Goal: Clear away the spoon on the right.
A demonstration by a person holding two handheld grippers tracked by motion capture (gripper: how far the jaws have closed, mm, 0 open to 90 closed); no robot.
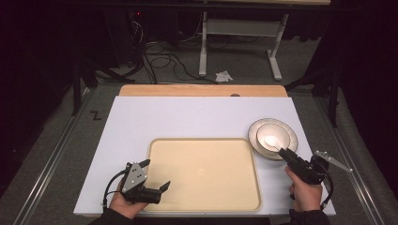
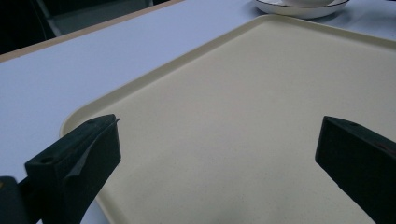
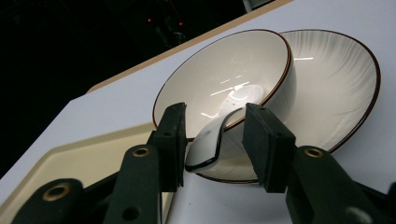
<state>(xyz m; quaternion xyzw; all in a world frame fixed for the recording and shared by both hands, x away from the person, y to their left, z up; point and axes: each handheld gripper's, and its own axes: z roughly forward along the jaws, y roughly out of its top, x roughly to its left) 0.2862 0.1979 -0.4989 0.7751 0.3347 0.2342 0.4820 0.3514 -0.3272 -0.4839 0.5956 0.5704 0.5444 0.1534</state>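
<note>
A white bowl [image 1: 273,136] with a dark rim sits in a ribbed white plate [image 1: 292,132] at the table's right. A white spoon [image 3: 208,144] lies in the bowl [image 3: 219,79], its handle hanging over the near rim. My right gripper [image 1: 283,151] reaches that rim. In the right gripper view its jaws [image 3: 215,109] stand either side of the handle, with a gap on the right side, so it is open. My left gripper [image 1: 157,174] hovers wide open over the near-left corner of the cream tray [image 1: 202,154], nothing between its fingers [image 2: 219,126].
The cream tray [image 2: 243,107] is bare and takes up the middle of the white table [image 1: 187,117]. The plate [image 2: 303,8] lies just beyond its far right corner. A wooden strip [image 1: 202,90] runs along the far edge; cables and a frame stand on the floor behind.
</note>
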